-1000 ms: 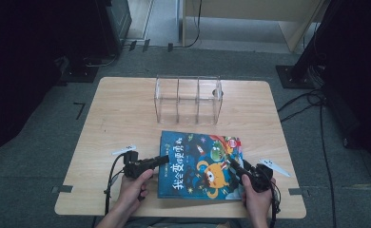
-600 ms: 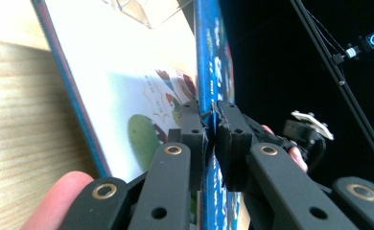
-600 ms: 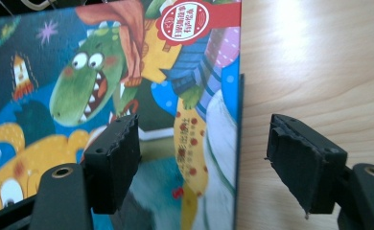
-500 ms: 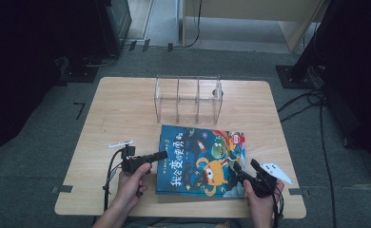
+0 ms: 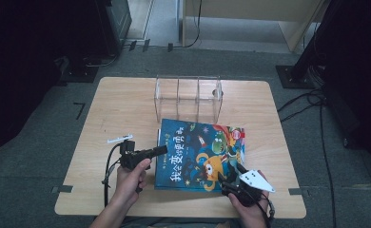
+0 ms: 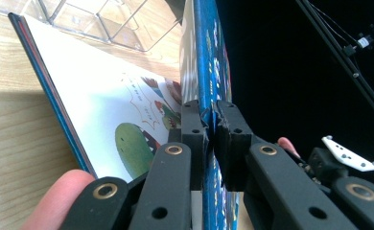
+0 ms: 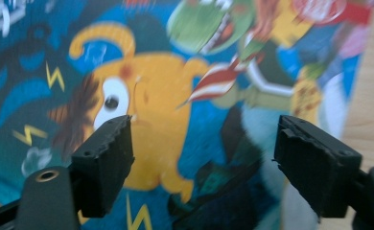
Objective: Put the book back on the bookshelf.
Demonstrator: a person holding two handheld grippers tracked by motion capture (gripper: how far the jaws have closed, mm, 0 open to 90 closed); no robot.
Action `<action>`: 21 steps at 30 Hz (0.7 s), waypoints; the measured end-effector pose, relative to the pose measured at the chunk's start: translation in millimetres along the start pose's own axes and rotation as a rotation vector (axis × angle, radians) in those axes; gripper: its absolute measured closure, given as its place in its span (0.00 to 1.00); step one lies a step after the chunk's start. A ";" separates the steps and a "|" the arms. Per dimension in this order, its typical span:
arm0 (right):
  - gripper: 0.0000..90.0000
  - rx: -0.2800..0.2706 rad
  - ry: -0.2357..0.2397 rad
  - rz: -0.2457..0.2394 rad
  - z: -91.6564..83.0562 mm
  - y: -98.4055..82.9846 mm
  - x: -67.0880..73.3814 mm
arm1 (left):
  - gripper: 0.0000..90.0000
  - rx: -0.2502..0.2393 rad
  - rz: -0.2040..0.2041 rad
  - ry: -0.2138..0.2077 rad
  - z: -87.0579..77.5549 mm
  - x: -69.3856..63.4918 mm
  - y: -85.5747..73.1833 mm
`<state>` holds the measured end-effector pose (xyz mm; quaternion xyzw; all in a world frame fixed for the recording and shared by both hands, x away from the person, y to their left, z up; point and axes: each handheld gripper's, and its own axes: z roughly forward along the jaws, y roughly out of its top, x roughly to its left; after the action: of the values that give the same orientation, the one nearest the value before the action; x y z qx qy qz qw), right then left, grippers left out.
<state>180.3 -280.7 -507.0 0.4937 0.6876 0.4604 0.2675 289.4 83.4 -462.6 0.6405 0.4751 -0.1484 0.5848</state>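
On the table, the left gripper [image 6: 211,125] clamps the book [image 5: 200,154] cover (right gripper [image 7: 204,163] gaping, just widened).

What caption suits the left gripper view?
Left tool clamps the picture book's blue cover, lifted off its pages.

The book [image 5: 200,154] has a blue cover with a yellow-orange cartoon creature, green monster and white lettering; the organizer [image 5: 188,97] is clear, the table [image 5: 122,109] pale wood-grain.
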 end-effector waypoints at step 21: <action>0.05 0.051 0.101 -0.156 -6.4 -14.1 -2.7 | 0.95 0.008 0.048 -0.002 -4.7 -24.4 10.3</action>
<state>169.9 -286.8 -517.1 0.4215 0.7482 0.4447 0.2546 283.5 78.3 -436.9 0.6539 0.4582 -0.1369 0.5862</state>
